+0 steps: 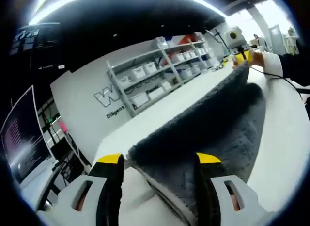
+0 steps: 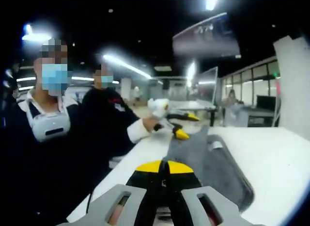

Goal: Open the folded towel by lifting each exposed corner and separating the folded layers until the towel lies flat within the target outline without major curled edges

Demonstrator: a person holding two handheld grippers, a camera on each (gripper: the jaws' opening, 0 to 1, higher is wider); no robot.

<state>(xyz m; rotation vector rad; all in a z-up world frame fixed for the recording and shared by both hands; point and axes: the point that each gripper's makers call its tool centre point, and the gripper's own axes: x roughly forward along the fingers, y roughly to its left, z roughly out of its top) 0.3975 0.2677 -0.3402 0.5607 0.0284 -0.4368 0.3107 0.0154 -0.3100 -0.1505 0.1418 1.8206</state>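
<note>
views low, close, probably facing | shared: towel point(image 1: 213, 124) point(image 2: 203, 160)

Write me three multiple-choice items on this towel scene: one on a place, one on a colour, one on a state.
1. The towel lies partly on:
A. a shelf
B. a white table
C. the floor

2. The tips of the left tongs are:
A. red
B. green
C. yellow

3. In the left gripper view, those tongs' own jaws are:
A. wide apart
B. pressed together
C. clamped on a bottle

Answers:
1 B, the grey cloth spreads over the white tabletop, with one end raised.
2 C, both jaws end in yellow caps.
3 A, a broad gap separates the jaws, while the right tongs have their tips meeting at the towel's near edge.
</note>
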